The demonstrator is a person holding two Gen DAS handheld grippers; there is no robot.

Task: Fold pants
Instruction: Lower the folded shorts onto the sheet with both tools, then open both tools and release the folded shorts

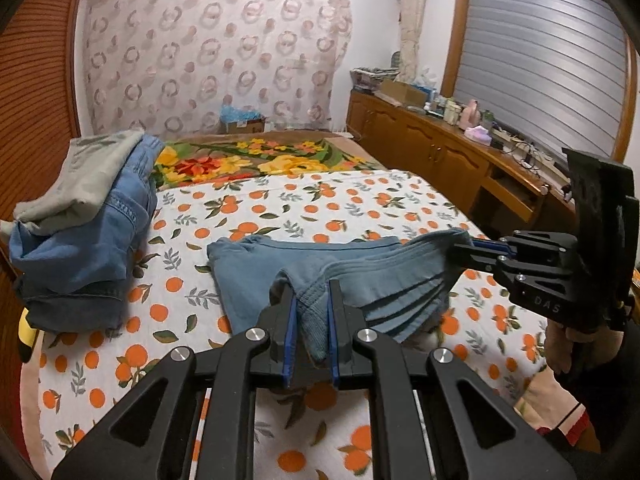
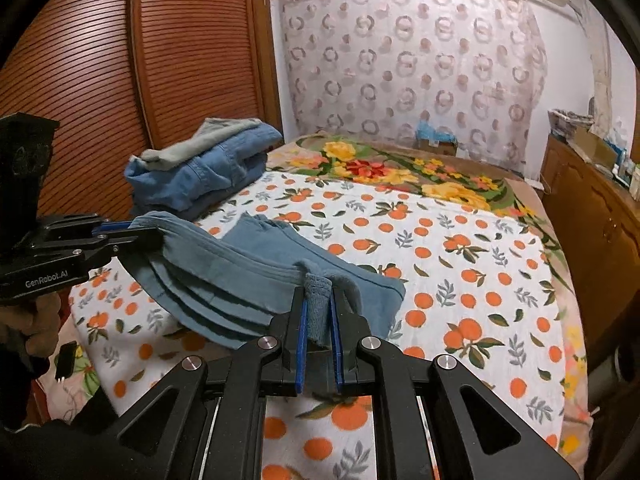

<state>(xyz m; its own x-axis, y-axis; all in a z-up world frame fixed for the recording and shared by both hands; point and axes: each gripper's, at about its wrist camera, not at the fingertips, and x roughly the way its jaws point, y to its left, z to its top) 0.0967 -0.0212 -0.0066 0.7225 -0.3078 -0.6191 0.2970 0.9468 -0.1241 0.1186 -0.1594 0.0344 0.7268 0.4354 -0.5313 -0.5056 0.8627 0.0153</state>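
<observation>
Blue-grey pants [image 1: 360, 276] lie partly folded on the orange-print bedspread [image 1: 304, 208], their near layered edge lifted off the bed. My left gripper [image 1: 312, 308] is shut on one corner of that edge. My right gripper [image 1: 464, 246] is shut on the other corner, to the right. In the right wrist view the pants [image 2: 248, 256] hang between my right gripper [image 2: 318, 302] and my left gripper [image 2: 138, 230], with the far half resting flat on the bed.
A stack of folded clothes [image 1: 92, 220], denim with a grey piece on top, sits at the bed's left [image 2: 204, 168]. A floral blanket [image 1: 256, 160] covers the far end. A wooden cabinet [image 1: 448, 152] with clutter runs along the right. A slatted wardrobe [image 2: 120, 60] stands left.
</observation>
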